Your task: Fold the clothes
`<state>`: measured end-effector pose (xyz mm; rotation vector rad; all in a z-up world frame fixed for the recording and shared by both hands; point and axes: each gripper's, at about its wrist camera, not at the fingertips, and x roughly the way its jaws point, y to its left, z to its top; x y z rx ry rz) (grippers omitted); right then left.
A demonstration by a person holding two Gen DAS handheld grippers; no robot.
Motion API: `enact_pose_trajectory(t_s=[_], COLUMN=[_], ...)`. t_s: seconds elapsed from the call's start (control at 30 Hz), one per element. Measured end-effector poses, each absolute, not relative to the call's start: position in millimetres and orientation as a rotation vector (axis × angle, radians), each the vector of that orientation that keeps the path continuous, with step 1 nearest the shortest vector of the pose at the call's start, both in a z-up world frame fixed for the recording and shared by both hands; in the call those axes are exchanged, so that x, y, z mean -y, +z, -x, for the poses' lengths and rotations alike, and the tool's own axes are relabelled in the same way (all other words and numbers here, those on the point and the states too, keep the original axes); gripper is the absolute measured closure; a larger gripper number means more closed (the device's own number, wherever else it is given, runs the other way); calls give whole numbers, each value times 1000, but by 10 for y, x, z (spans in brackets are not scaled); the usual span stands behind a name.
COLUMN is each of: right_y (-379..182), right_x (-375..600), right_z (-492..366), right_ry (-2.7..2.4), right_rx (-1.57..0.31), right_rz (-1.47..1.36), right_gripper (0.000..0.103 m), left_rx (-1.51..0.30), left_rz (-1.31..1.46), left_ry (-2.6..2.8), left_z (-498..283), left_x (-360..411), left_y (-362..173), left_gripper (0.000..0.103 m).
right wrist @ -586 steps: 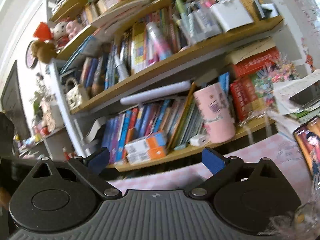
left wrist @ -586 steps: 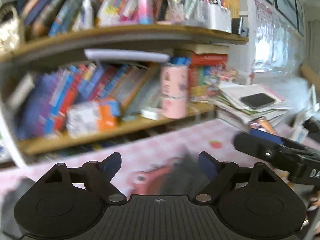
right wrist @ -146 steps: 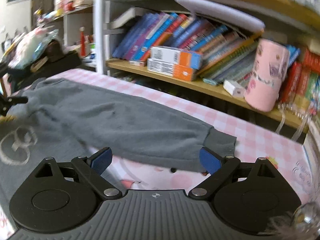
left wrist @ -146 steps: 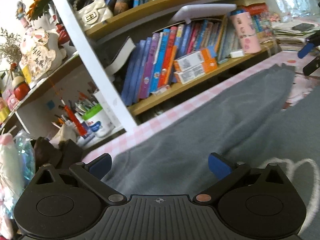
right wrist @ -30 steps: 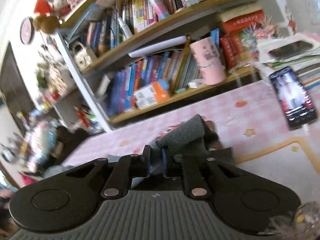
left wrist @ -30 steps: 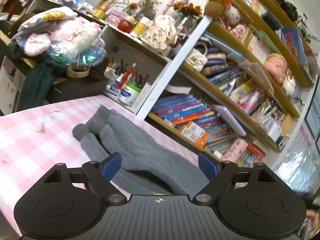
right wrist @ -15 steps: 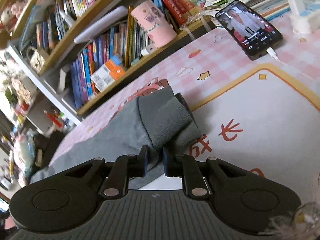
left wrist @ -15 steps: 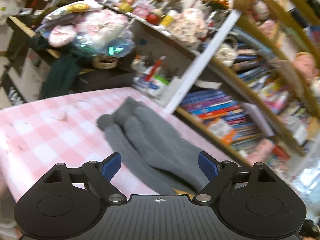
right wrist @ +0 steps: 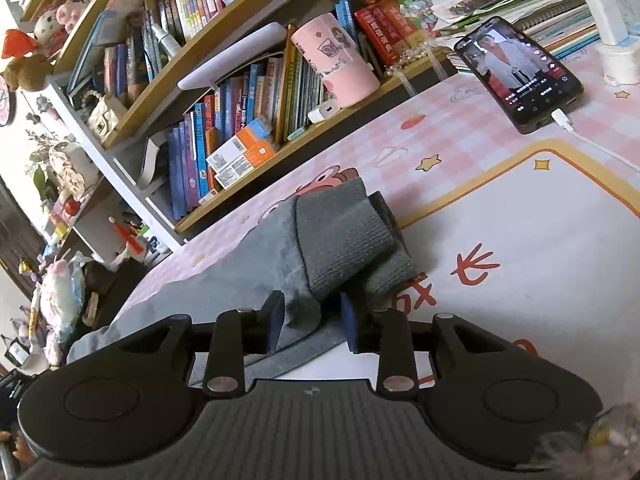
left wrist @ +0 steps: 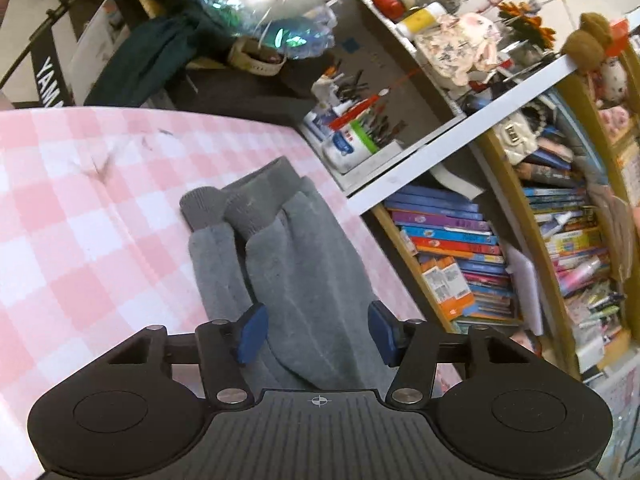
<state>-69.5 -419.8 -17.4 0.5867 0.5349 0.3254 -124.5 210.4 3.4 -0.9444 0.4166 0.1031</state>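
A grey sweater lies on the pink checked tablecloth, its two ribbed cuffs side by side at the far end. My left gripper is open just above the sweater, a sleeve lying between its blue pads. In the right wrist view the sweater ends in stacked ribbed cuffs resting on a white mat. My right gripper is partly open, with a bunch of grey fabric loose between its pads.
A bookshelf full of books runs along the table's back edge, with a pink cup on it. A phone on a charging cable lies at the right. A pen pot and a dark piano stand at the left.
My right gripper has opened and let the cuff down onto the mat. My left gripper has dropped closer to the sweater and its pads have come somewhat nearer together.
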Motion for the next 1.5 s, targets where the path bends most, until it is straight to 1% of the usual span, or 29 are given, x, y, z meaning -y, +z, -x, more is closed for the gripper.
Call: enact_pose_trajectory(t_s=[0.13,0.17,0.23,0.27,0.4,0.5,0.6,0.63,0.7,0.77,0.83,0.87,0.9,0.97,1.07,1.17,1.2,1.23,1.33,1.37,1.43,1.5], right_y=[-179,-180,-180,-180,-180,-187,-188,-188,-189,-191,-193,-188,-188,-188,-186,-159,-142,-102,103,151,178,111], right_x=[4202,4203,4206,4209,4213,4218,4214,4213,4210,4213,4216,4209,4207,4206,4204,4190,4186,4174,4097,4074,4080,4114], right_z=[696,696,696,698,700,692,695,696,698,700,702,702,702,702,701,705,708,734,878,910,905,804], right_ry=[332,334,337,338,341,341,341,341,340,340,340,340,340,340,340,318,313,322,315,298,237,191], right_rx=[-533,-533,-532,-532,-532,-532,-532,-532,-532,-532,-532,-532,-532,-532,-532,-524,-517,-489,-356,-327,-336,-426], right_rz=[-592,-593,-597,-598,-599,-594,-593,-594,-594,-594,-594,-594,-594,-595,-595,-584,-576,-557,-433,-391,-374,-379], right_gripper=[71,71,70,70,70,70,70,70,70,70,70,70,70,70,71,80,88,92,92,92,92,92], left_rx=[-454,-457,-446,-433,-200,-143,-308,-360,-351,-348,-355,-347,-340,-332,-339,-354,-360,-364,-368,-369,-365,-366], left_rz=[977,976,946,931,859,878,973,1009,1058,1047,1030,1026,1022,1016,1000,971,960,949,931,929,928,919], left_ry=[182,191,215,222,93,98,215,244,240,229,229,225,222,225,246,265,269,268,259,255,242,236], left_z=[1107,1076,1043,1042,1342,1599,1587,1580,1623,1624,1631,1646,1663,1701,1646,1606,1597,1589,1581,1583,1588,1575], left_x=[-2126,-2129,-2142,-2154,-2051,-2089,-2290,-2352,-2385,-2378,-2363,-2345,-2327,-2301,-2263,-2222,-2208,-2197,-2164,-2153,-2130,-2103], left_y=[-31,-40,18,65,511,484,24,-138,-326,-308,-254,-231,-209,-194,-161,-132,-123,-114,-97,-91,-81,-67], left_gripper=[49,52,89,99,99,99,99,99,94,93,85,75,68,65,65,65,64,64,59,56,49,44])
